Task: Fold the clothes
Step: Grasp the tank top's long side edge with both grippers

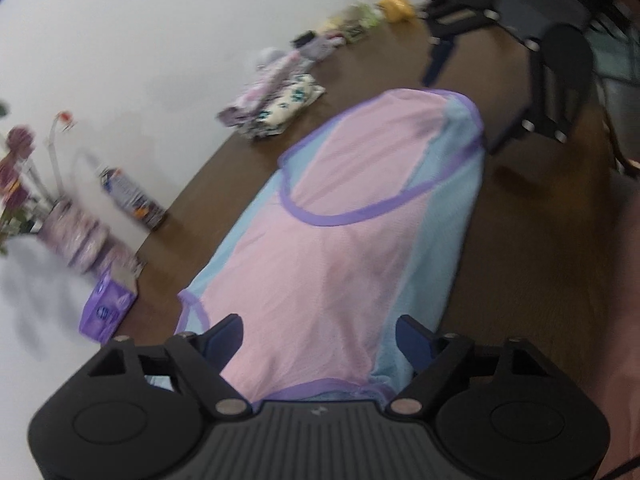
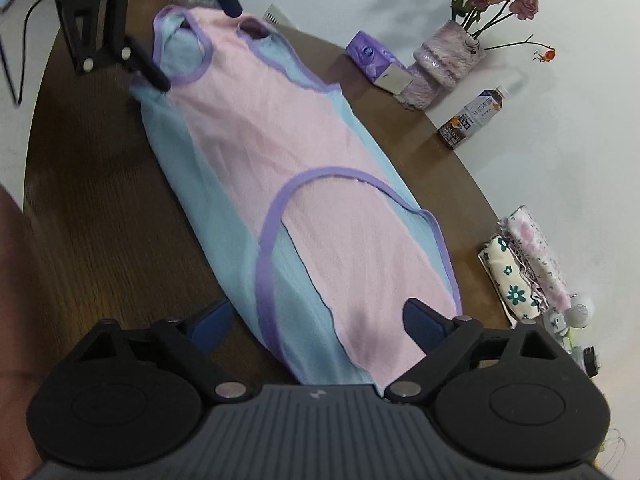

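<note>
The pink and light-blue mesh garment with purple binding lies spread lengthwise on the dark brown wooden table, running from the bottom centre of each wrist view toward the top.

**Left gripper.** The left gripper sits over one short end of the garment, at the bottom centre of the left wrist view. Its jaws stand apart, one blue pad on each side of the fabric. The pads do not press on the cloth.

**Right gripper.** The right gripper sits over the opposite short end, at the bottom centre of the right wrist view. Its jaws also stand apart. One pad is over bare table beside the blue edge; the other is over the pink panel. Nothing is clamped.

**Step in hand.** Judged from the layout, this is the approach to the grasp before an end-to-end fold.

**Next move.** Each gripper must lower until a pad slides under its hem, then close on the edge. The thin mesh may bunch or slip, so both layers should be caught.

**Surroundings.** A stack of folded floral cloths lies near the table rim at the right of the right wrist view.
</note>
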The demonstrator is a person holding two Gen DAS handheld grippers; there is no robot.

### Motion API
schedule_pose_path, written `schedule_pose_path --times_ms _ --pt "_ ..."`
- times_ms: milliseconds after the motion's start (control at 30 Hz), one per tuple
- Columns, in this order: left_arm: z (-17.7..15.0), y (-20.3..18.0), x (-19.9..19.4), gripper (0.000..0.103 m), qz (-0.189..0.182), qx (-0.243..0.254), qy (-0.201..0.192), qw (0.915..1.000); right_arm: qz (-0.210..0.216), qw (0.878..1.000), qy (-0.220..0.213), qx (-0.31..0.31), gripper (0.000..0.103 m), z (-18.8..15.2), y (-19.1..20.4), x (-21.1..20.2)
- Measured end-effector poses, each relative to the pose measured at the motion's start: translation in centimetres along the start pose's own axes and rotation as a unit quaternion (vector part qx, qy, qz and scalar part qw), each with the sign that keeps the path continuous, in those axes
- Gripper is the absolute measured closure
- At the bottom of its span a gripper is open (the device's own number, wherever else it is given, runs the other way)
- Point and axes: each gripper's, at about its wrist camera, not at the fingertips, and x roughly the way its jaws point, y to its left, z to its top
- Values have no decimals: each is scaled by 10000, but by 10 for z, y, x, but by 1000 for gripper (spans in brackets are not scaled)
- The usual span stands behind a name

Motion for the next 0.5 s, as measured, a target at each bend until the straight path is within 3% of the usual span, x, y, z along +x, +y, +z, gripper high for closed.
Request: schedule_pose_path --times_ms 167,367,500 --pt "-1 -5 -1 43 -275 313 27 9991 178 9989 136 -412 25 2 4 1" --pt "-3 -20 -7 50 -730 672 -8 9951 403 9963 162 -736 35 3 10 2" --pt "-4 -27 1 57 -897 847 217 9921 485 9929 100 -1077 51 9 18 5"
